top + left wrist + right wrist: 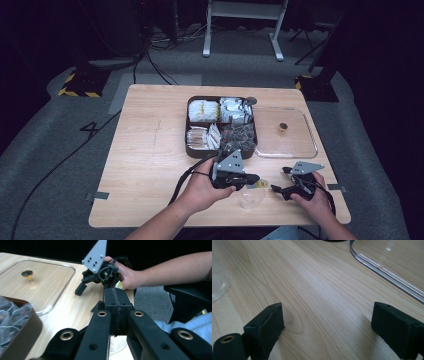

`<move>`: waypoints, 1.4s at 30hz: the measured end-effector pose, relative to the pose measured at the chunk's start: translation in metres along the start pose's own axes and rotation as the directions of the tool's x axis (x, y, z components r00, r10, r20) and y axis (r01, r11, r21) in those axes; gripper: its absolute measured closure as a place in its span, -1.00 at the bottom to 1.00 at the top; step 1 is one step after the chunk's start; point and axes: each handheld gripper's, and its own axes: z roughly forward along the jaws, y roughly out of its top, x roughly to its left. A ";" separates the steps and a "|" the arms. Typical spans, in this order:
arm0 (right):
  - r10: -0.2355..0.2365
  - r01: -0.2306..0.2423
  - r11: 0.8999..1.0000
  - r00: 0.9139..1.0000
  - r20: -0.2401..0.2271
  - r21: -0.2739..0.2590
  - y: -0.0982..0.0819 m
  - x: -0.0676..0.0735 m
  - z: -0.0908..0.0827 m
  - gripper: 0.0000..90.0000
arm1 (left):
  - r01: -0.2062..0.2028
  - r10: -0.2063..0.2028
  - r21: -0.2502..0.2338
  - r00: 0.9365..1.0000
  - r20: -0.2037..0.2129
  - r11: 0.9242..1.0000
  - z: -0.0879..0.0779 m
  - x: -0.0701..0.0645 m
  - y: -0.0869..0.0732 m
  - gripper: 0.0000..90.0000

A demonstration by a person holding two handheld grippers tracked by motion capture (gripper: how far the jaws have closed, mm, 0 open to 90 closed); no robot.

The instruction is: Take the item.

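High view: wooden table (145,165); brown compartment tray (189,145) mid-table, clear lid (305,150) beside it toward right edge. Near front edge, left gripper (254,178) jaws pressed together above clear cup (251,198); right gripper (280,180) jaws spread, empty.

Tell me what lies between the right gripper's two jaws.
Nothing but bare wooden table. In the right gripper view, the right gripper is open with its jaws wide apart, the clear lid's rim lies beyond them and a clear cup off to the side.
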 end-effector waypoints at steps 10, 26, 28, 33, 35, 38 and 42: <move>0.000 0.000 1.000 1.000 0.000 -0.001 0.000 0.000 0.000 -0.75 | -0.011 0.010 0.025 0.999 0.033 1.000 0.017 -0.002 -0.004 1.00; 0.000 0.000 1.000 1.000 0.000 0.000 0.000 0.000 0.000 -0.75 | 0.002 -0.004 0.055 0.999 0.039 0.999 0.033 0.007 -0.017 1.00; 0.000 0.000 1.000 1.000 0.000 0.000 0.000 0.000 0.000 -0.75 | 0.004 -0.007 0.058 0.999 0.049 0.998 0.034 0.007 -0.017 1.00; 0.000 0.000 1.000 1.000 0.000 0.000 0.000 0.000 0.000 -0.75 | 0.030 -0.036 0.075 0.996 0.076 0.997 0.034 0.008 -0.018 0.69; 0.000 0.000 1.000 1.000 0.000 0.000 0.000 0.000 0.000 -0.75 | 0.021 -0.026 0.073 0.998 0.066 0.997 0.034 0.009 -0.018 0.62; 0.000 0.000 1.000 1.000 0.000 0.000 0.000 0.000 0.000 -0.75 | 0.024 -0.028 0.072 0.998 0.055 0.997 0.034 0.010 -0.019 0.56; 0.000 0.000 1.000 1.000 0.000 0.000 0.000 0.000 0.000 -0.75 | 0.018 -0.021 0.074 0.999 0.041 0.997 0.035 0.011 -0.020 0.41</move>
